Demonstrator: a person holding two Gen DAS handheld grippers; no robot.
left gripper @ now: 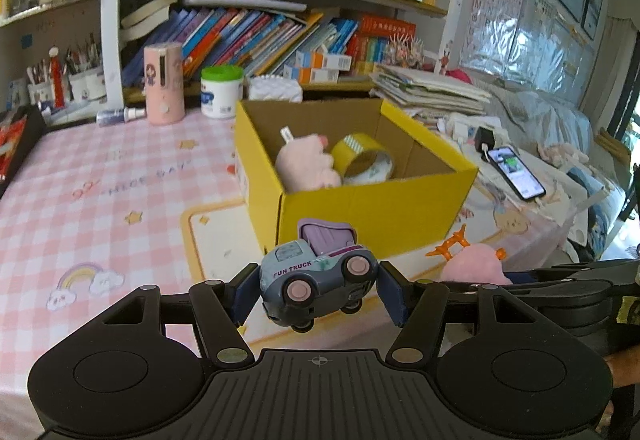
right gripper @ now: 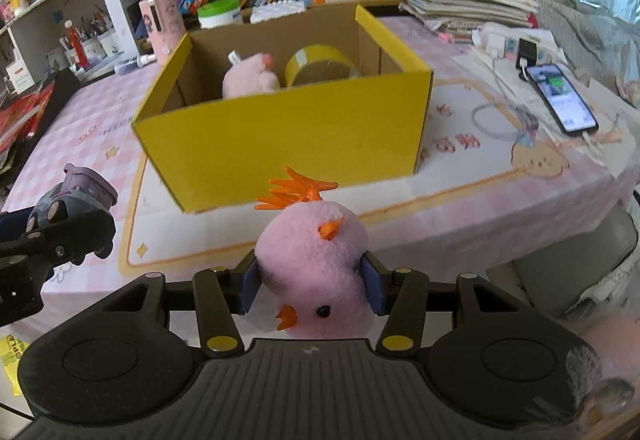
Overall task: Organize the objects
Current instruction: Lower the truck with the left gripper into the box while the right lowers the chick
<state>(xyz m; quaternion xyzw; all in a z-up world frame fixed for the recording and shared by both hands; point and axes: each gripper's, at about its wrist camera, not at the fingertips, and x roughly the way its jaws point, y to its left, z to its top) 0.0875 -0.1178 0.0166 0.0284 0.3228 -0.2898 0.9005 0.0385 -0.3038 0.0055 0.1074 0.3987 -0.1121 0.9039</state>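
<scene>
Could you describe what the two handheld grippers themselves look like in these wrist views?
Both look alike. The left gripper and right gripper have matte black bodies with a ribbed centre plate bearing a small crosshair mark, flanked by two round black housings. Black linkage bars carry yellowish round pivot caps and end in dark blue flat finger pads. No cables or sleeves can be made out.

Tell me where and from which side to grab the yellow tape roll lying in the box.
Come from above, through the open top of the yellow box. The tape roll leans on edge beside the pink plush, its hole showing towards the camera, so probably pinch its band: one finger through the hole, one on the outer face, at the side away from the plush.
</scene>
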